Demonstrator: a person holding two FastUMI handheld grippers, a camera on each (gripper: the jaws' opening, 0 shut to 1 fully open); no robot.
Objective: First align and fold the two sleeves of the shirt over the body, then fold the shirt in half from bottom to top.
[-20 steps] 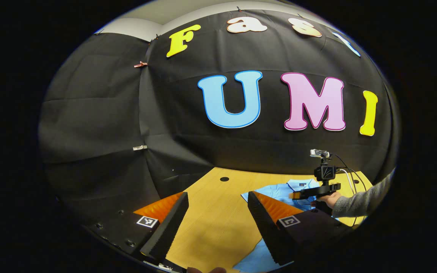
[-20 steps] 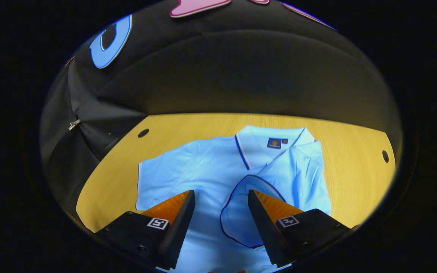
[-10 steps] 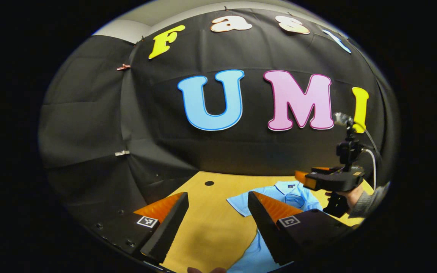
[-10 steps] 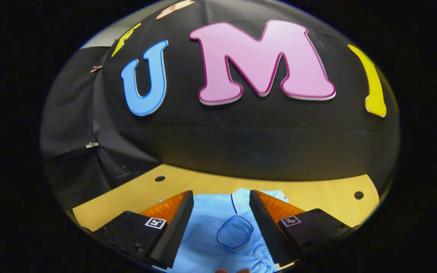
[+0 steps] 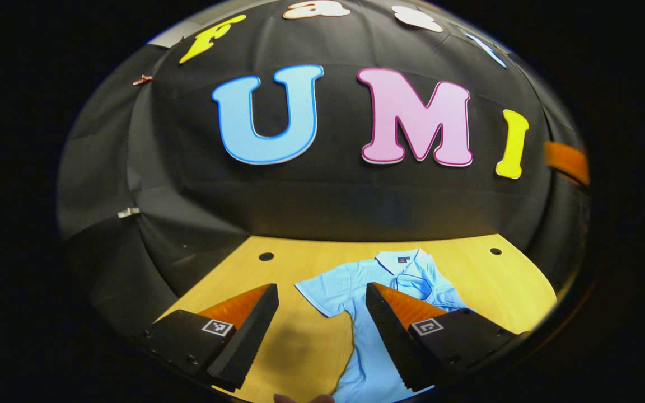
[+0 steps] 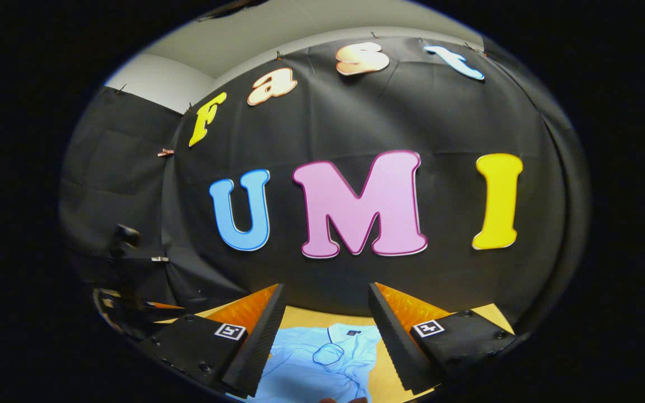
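Note:
A light blue polo shirt (image 5: 350, 280) lies flat on the wooden table (image 5: 501, 280), collar toward the far wall. One sleeve (image 5: 415, 284) is folded over the chest. The other sleeve (image 5: 319, 294) still spreads out sideways on the wood. My left gripper (image 5: 321, 286) hovers open above the table's near side, holding nothing. My right gripper (image 6: 326, 286) is raised high and open, also holding nothing. In the right gripper view the shirt (image 6: 311, 364) lies far below between the fingers, its folded sleeve (image 6: 328, 354) on the chest.
The table has round cable holes at the back left (image 5: 266, 256) and back right (image 5: 495, 251). The booth's black cloth wall stands close behind the table. A blurred piece of the other gripper's body (image 5: 566, 159) crosses the right edge of the left gripper view.
My right gripper let go of the folded sleeve, then rose and tilted up, so the shirt sank low in its view. My left gripper swung toward the shirt.

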